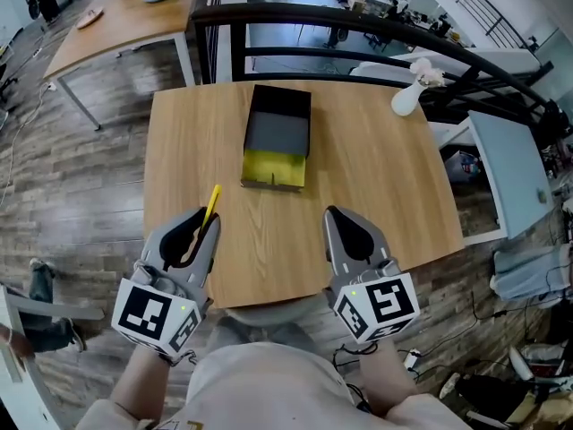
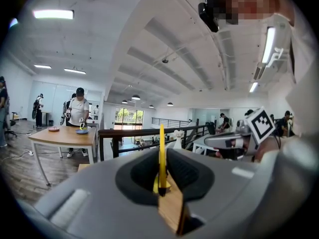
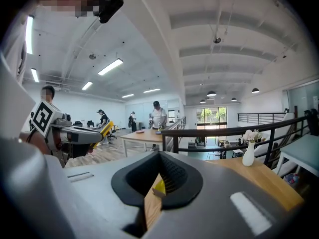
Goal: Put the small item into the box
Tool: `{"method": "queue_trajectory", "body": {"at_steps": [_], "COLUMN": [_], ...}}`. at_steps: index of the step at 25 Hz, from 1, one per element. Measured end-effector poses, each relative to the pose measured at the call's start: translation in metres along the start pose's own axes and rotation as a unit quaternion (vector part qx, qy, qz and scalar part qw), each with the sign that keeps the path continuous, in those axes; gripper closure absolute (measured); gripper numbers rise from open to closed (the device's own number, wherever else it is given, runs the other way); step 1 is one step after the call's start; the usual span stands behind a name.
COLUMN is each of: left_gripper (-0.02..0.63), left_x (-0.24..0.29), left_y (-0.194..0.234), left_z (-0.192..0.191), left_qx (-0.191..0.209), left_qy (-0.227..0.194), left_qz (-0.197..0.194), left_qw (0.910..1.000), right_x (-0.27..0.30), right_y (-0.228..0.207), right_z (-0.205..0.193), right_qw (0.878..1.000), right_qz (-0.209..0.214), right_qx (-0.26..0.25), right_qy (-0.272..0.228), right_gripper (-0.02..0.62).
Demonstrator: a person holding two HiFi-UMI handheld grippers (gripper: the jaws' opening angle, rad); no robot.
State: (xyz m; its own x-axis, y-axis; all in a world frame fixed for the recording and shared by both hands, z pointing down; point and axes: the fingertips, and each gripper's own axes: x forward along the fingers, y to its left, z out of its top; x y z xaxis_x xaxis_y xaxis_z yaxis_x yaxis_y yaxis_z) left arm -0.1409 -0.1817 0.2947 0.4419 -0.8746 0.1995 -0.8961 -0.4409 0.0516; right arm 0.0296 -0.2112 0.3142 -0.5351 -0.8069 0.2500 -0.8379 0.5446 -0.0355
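Note:
A thin yellow pen (image 1: 209, 208) sticks up from my left gripper (image 1: 204, 219), which is shut on it near the table's front left. In the left gripper view the pen (image 2: 161, 151) stands upright between the closed jaws. The box (image 1: 277, 139) lies open in the middle of the wooden table (image 1: 380, 182), black at its far end, grey inside, yellow at its near end. It is well ahead of both grippers. My right gripper (image 1: 334, 217) is shut with nothing in it, at the front right. A yellow bit of the box (image 3: 159, 187) shows past its jaws.
A white vase (image 1: 407, 97) with flowers stands at the table's far right corner. A black railing (image 1: 358, 27) runs behind the table. The table's front edge lies just under both grippers. People stand at another table (image 2: 60, 133) far off.

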Motion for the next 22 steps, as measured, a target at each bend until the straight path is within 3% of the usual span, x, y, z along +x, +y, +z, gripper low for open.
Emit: {"method": "queue_trajectory", "body": {"at_steps": [6, 12, 22], "left_gripper": [0.557, 0.557, 0.557], "left_x": [0.025, 0.073, 0.165], "left_y": [0.009, 0.014, 0.026], "left_z": [0.007, 0.01, -0.021], "left_qx": [0.021, 0.042, 0.048], "left_qy": [0.002, 0.009, 0.043], "left_qz": [0.003, -0.019, -0.051], "left_qw": [0.9998, 0.9989, 0.9966], "right_x": [0.017, 0.047, 0.105], "right_y": [-0.017, -0.039, -0.074], "right_z": [0.0, 0.003, -0.008], "right_qw": [1.0, 1.0, 1.0], "right_qz": [-0.002, -0.009, -0.012], "right_qx": [0.002, 0.002, 0.014], "right_qy": [-0.004, -0.01, -0.008], "right_gripper": [0.595, 0.595, 0.595]}}
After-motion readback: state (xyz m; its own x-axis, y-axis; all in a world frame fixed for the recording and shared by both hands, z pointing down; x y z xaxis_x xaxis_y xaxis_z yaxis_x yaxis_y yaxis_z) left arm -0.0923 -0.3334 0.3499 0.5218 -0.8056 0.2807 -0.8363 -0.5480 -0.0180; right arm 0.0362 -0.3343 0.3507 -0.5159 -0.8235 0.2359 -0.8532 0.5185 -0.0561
